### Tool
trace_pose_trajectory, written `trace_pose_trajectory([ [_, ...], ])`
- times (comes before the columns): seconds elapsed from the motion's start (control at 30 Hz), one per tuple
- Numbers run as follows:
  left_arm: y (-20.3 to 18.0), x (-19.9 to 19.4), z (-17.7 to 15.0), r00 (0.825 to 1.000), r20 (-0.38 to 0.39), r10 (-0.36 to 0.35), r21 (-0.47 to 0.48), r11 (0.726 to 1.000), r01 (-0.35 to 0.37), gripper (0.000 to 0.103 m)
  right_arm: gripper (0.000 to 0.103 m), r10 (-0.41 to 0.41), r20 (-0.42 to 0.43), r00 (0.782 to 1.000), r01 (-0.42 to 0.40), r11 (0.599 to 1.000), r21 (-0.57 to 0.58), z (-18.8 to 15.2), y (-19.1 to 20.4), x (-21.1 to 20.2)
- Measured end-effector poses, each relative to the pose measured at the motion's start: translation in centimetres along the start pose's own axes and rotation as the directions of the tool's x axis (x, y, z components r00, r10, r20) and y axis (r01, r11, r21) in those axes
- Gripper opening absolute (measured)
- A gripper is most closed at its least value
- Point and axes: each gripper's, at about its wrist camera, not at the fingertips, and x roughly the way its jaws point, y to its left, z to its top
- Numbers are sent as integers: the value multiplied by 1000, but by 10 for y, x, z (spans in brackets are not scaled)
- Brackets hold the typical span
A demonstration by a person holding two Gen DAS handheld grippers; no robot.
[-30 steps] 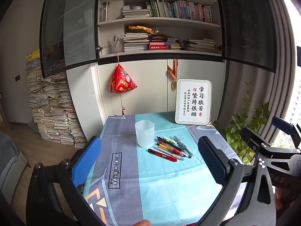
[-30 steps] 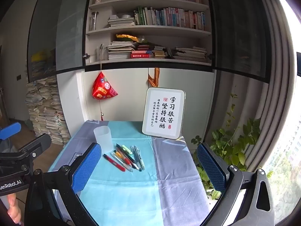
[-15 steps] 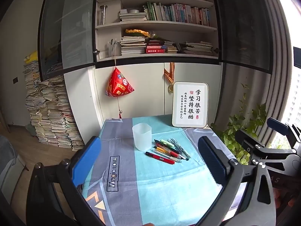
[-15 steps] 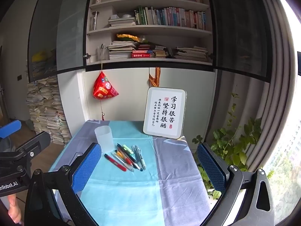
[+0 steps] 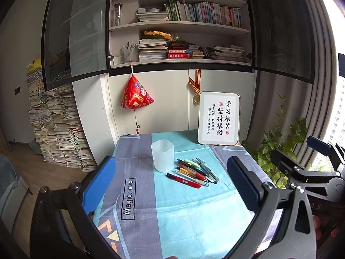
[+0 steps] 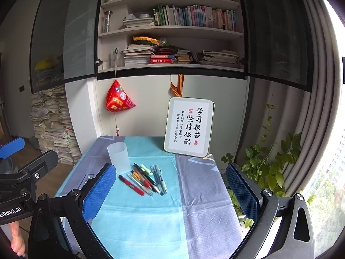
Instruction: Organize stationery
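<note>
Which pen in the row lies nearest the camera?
The red pen with the black tip: it lies at the row's front edge, alone in being nearly all red, beside the white-barrelled one.

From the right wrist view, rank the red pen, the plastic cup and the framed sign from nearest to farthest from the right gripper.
1. Red pen: nearest the right gripper, the pen closest to the table's front edge.
2. Plastic cup: farther back, left of the pens.
3. Framed sign: farthest, upright at the table's back edge, to the right.
</note>
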Motion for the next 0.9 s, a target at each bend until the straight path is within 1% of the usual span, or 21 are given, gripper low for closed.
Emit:
trace_pose_trajectory([
  [0.17, 2, 7, 0, 1000, -12, 1, -4, 1000, -1, 102, 102, 3, -4, 1000, -3, 1000, 2, 0, -4, 4],
  [0.37, 5, 19, -1, 999, -34, 3, -13, 1000, -3, 102, 102, 8, -28, 1000, -8, 1000, -6, -3, -3, 20],
  [0.7, 10, 58, -7, 994, -105, 10, -32, 999, -14, 102, 102, 9, -99, 995, -9, 1000, -5, -5, -3, 63],
  [0.9, 12, 74, -5, 992, -126, 17, -38, 999, -22, 102, 102, 7, -113, 994, -8, 1000, -4, 0, -2, 75],
])
